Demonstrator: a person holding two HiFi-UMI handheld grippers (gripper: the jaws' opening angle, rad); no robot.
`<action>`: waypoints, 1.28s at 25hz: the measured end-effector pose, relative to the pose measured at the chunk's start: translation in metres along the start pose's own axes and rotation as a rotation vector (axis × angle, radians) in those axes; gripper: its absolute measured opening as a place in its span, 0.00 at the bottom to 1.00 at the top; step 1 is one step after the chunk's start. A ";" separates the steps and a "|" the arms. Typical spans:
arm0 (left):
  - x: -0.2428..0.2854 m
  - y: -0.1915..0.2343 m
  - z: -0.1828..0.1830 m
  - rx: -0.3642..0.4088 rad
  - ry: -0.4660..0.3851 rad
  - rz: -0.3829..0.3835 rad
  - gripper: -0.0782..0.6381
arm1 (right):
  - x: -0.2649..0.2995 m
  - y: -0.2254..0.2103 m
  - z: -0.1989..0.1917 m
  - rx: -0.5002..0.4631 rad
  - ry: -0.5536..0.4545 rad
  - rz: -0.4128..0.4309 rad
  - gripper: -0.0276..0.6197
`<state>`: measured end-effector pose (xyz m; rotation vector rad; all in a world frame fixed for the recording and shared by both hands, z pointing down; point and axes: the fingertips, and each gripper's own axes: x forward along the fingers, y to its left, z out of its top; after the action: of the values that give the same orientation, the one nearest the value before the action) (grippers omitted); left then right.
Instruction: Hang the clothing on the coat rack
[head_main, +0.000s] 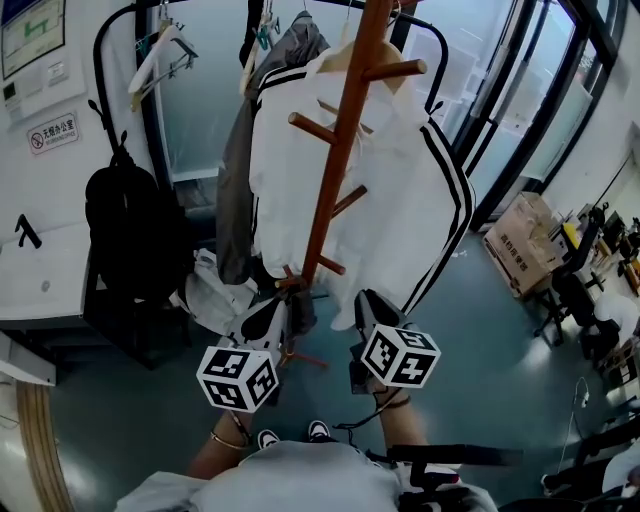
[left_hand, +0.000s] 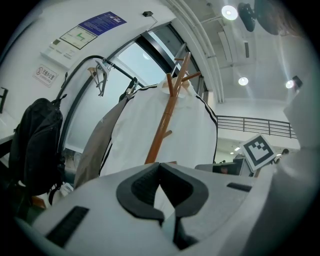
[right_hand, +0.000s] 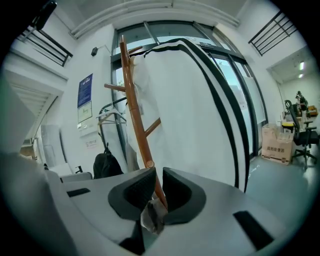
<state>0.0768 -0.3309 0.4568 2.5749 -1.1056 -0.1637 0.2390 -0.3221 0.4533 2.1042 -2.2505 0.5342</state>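
Note:
A white jacket (head_main: 390, 210) with black stripes hangs from the upper pegs of a brown wooden coat rack (head_main: 340, 150). It drapes down the right side of the pole. Both grippers are held low, in front of the rack's base and apart from the jacket. My left gripper (head_main: 275, 308) is shut, its tips touching with nothing between them (left_hand: 160, 167). My right gripper (head_main: 372, 302) shows a narrow gap between its jaws (right_hand: 157, 172), through which only the pole (right_hand: 132, 95) behind appears. The jacket (right_hand: 185, 110) fills the right gripper view.
A grey garment (head_main: 235, 200) hangs on a black metal rail (head_main: 110, 40) behind the rack, with empty hangers (head_main: 160, 55). A black backpack (head_main: 125, 230) hangs at the left. A cardboard box (head_main: 525, 245) and office chairs (head_main: 580, 290) stand at the right. My shoes (head_main: 290, 435) are near the rack's foot.

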 end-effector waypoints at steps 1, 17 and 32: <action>-0.001 0.001 -0.001 -0.003 0.001 0.004 0.12 | 0.000 0.002 -0.002 -0.003 0.001 0.005 0.13; -0.008 -0.010 0.002 0.037 -0.012 0.124 0.12 | 0.006 0.020 -0.010 -0.078 0.012 0.148 0.08; 0.001 -0.037 0.007 0.091 -0.030 0.176 0.12 | 0.002 0.010 -0.001 -0.109 0.020 0.240 0.08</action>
<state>0.1014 -0.3096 0.4374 2.5442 -1.3727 -0.1131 0.2287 -0.3229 0.4524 1.7834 -2.4751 0.4243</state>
